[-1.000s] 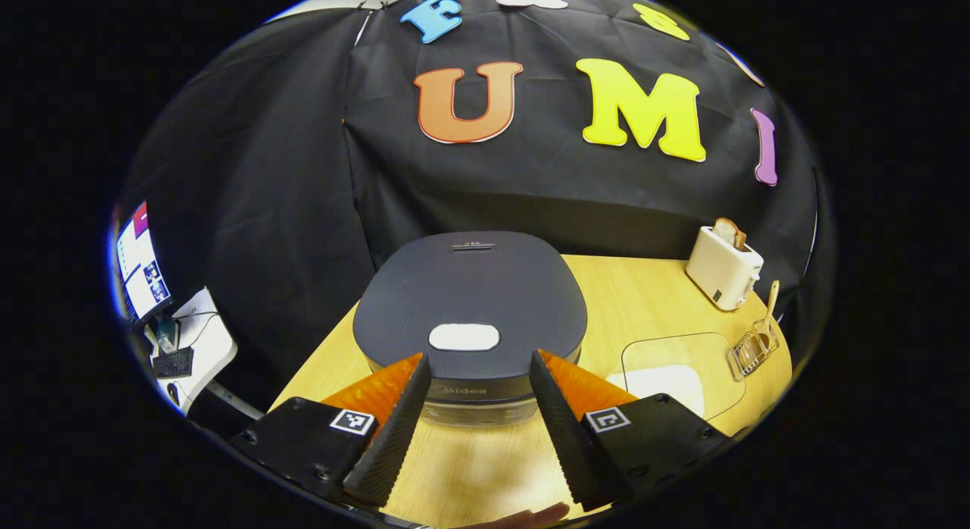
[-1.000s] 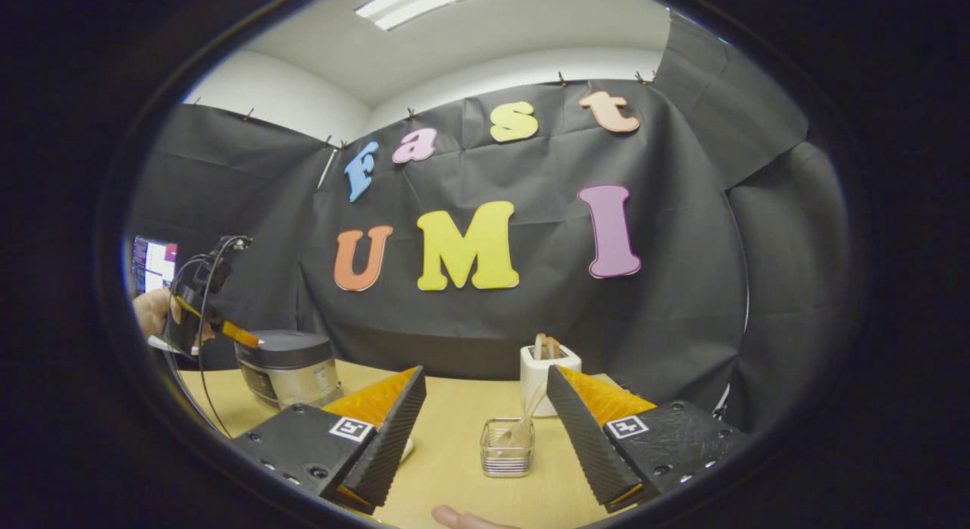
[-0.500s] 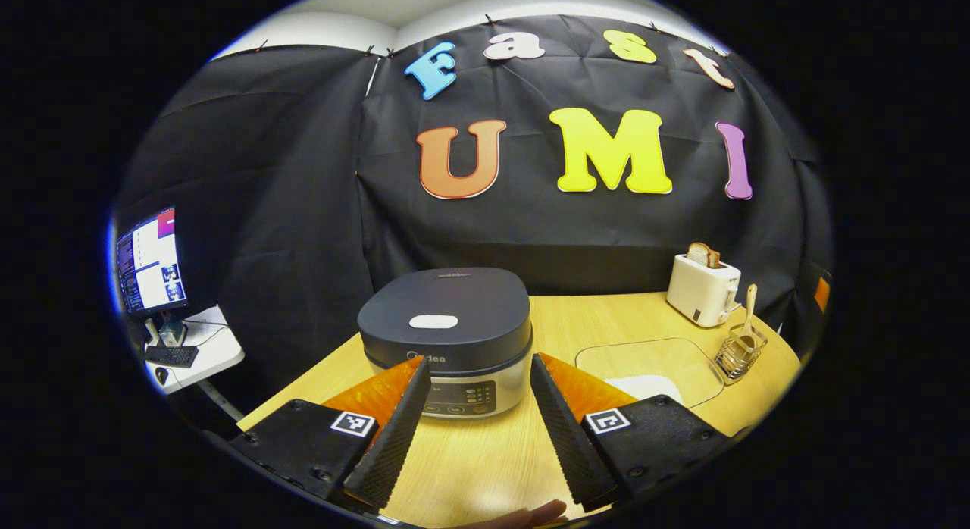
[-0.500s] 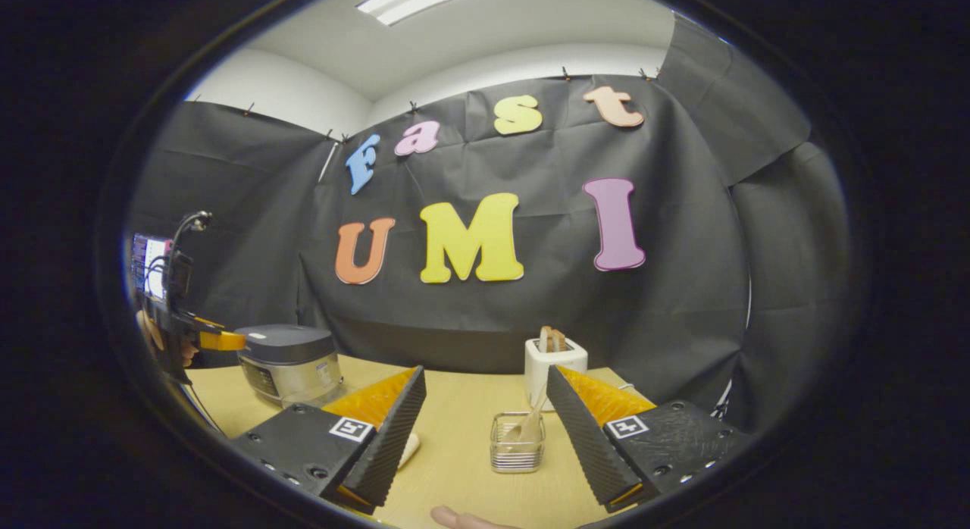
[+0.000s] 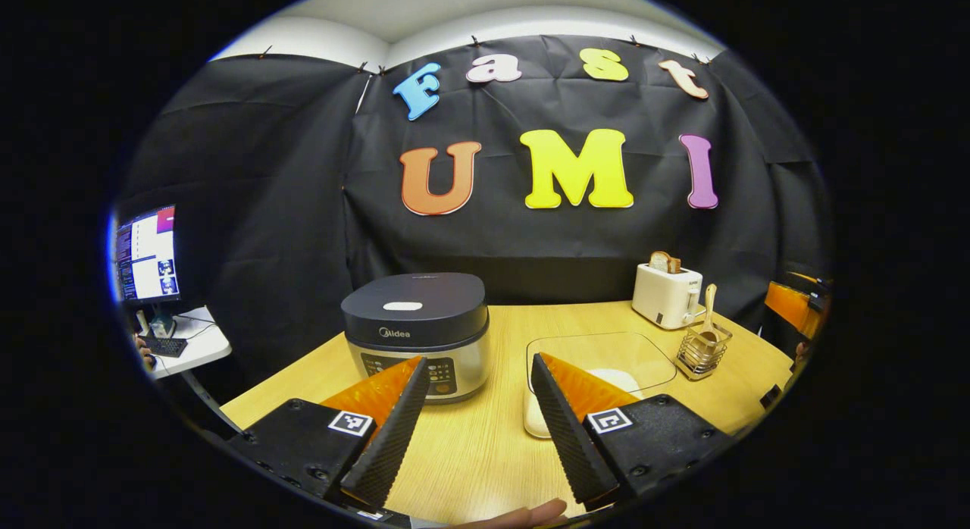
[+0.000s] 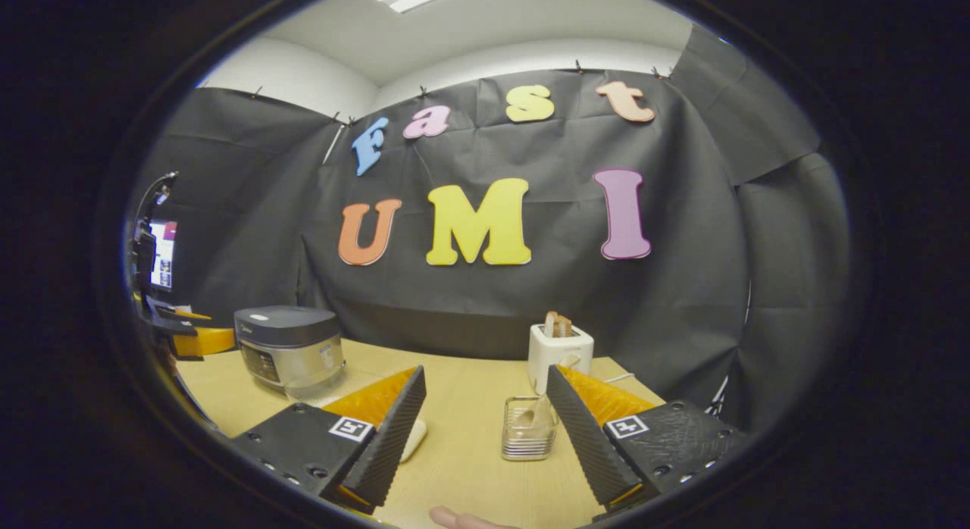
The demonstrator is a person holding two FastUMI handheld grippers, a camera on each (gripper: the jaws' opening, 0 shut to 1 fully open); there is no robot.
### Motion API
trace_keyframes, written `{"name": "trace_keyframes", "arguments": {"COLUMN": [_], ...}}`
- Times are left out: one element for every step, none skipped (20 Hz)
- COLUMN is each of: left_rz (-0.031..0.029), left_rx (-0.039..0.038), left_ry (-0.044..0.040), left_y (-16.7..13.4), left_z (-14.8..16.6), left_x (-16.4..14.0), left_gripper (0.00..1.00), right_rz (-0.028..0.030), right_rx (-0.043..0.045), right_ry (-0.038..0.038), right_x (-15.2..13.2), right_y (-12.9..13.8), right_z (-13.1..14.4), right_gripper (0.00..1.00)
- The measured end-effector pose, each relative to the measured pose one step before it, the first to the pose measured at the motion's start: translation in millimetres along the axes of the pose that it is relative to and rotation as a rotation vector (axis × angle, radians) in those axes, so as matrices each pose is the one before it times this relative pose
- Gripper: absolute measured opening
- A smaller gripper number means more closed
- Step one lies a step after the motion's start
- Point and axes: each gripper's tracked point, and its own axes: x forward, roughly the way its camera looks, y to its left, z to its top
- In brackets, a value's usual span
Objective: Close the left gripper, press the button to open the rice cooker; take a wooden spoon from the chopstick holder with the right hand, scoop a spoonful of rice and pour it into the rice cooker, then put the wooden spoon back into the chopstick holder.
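Observation:
The rice cooker (image 5: 413, 328) stands on the wooden table with its dark lid down and a white button (image 5: 402, 306) on top. My left gripper (image 5: 479, 360) is open, held back from the cooker's front, with nothing between its fingers. A wooden spoon (image 5: 708, 317) stands in the wire chopstick holder (image 5: 702, 353) at the right. A clear container (image 5: 606, 347) holds white rice (image 5: 621, 379). My right gripper (image 6: 486, 370) is open, with the chopstick holder (image 6: 528, 438) and spoon (image 6: 542, 414) just ahead of it. The cooker (image 6: 288, 347) sits far left.
A white toaster (image 5: 667, 294) with bread stands behind the holder, also seen as the toaster (image 6: 559, 351). A monitor (image 5: 144, 252) and a side desk lie beyond the table's left edge. The left gripper (image 6: 189, 339) shows at the left, near the cooker.
My left gripper has drawn back and lowered from above the cooker's lid, so the cooker now stands farther off. The right gripper view has shifted slightly, bringing the holder a little nearer.

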Motion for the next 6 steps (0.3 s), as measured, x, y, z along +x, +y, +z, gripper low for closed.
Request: {"name": "trace_keyframes", "arguments": {"left_rz": [0.00335,0.00787,-0.00262,0.00236,0.0037,0.0021], "left_rx": [0.01626,0.0035,0.01134,0.00001,-0.00284,-0.00002], "left_ry": [0.01647,-0.03231,-0.00701,0.00678,-0.00495,0.00131], "left_y": [-0.3,0.74,-2.88,0.24,0.43,0.6], "left_z": [-2.64,6.05,1.45,-2.88,0.24,0.1], "left_x": [-4.67,-0.44,2.0,-2.59,-0.46,-0.21], "left_gripper": [0.87,0.88,0.87,0.87,0.88,0.88], "right_rz": [-0.00322,-0.0048,-0.01342,-0.00691,-0.00476,-0.00794], "right_rx": [0.00762,0.00691,0.00821,0.00327,0.00159,0.00407], "right_ry": [0.0116,0.0105,0.01232,0.00994,0.00968,0.00804], "right_x": [0.23,-0.53,1.24,1.04,1.21,0.63], "right_y": [0.16,-0.02,-2.42,-1.07,-0.35,-1.57], "right_z": [-5.05,-4.06,-4.68,-3.64,-1.97,-1.59], "right_gripper": [0.95,0.95,0.95,0.95,0.96,0.95]}}
